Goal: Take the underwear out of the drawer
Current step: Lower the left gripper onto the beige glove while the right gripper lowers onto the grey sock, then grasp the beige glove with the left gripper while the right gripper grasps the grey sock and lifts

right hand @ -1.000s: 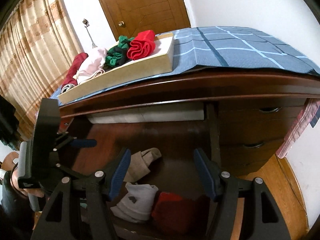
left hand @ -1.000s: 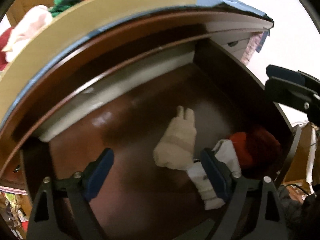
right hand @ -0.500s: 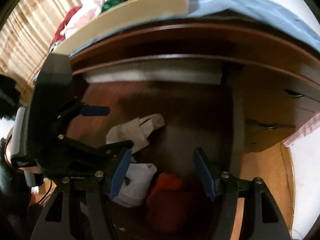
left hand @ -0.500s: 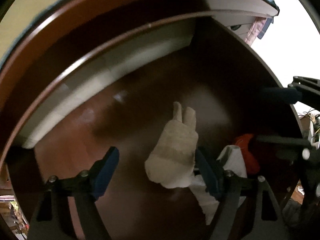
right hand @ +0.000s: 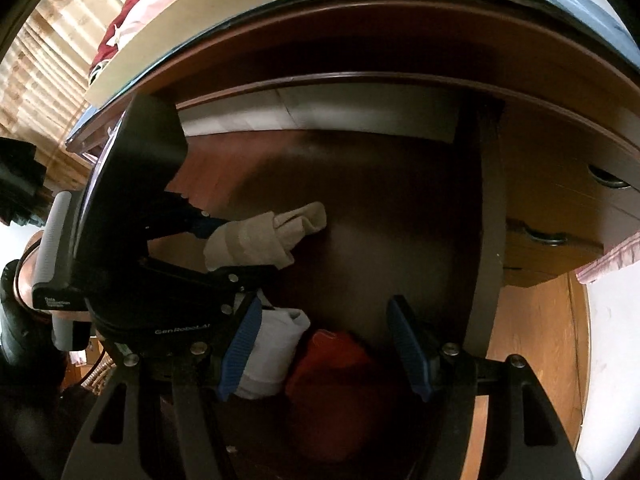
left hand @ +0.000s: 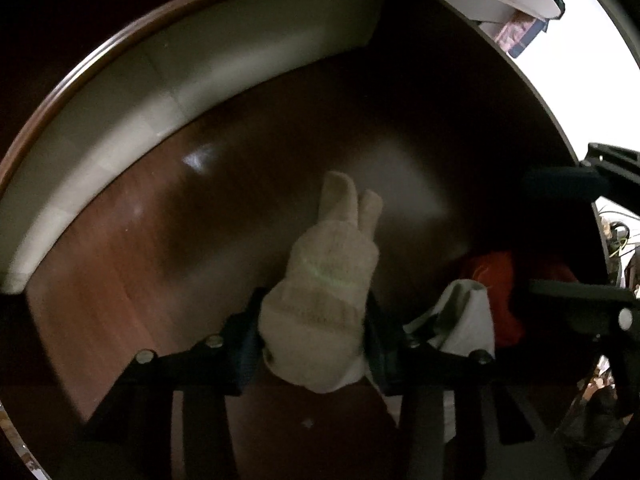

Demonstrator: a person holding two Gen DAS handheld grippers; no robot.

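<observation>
A beige folded piece of underwear lies on the floor of the open wooden drawer. My left gripper points down into the drawer and its jaws are closing, the blue pads pressing both sides of the beige bundle. To its right lie a white bundle and a red one. My right gripper hangs open over the white bundle and the red bundle, touching neither. In the right wrist view the left gripper reaches in from the left.
The drawer's right wall stands beside closed drawers with metal handles. On the dresser top a pale tray holds folded clothes. A curtain hangs at the left. A gloved hand holds the left gripper.
My left gripper has sunk into the drawer and its jaws have narrowed from wide apart onto the beige bundle. My right gripper has tipped down and come closer to the red and white bundles.
</observation>
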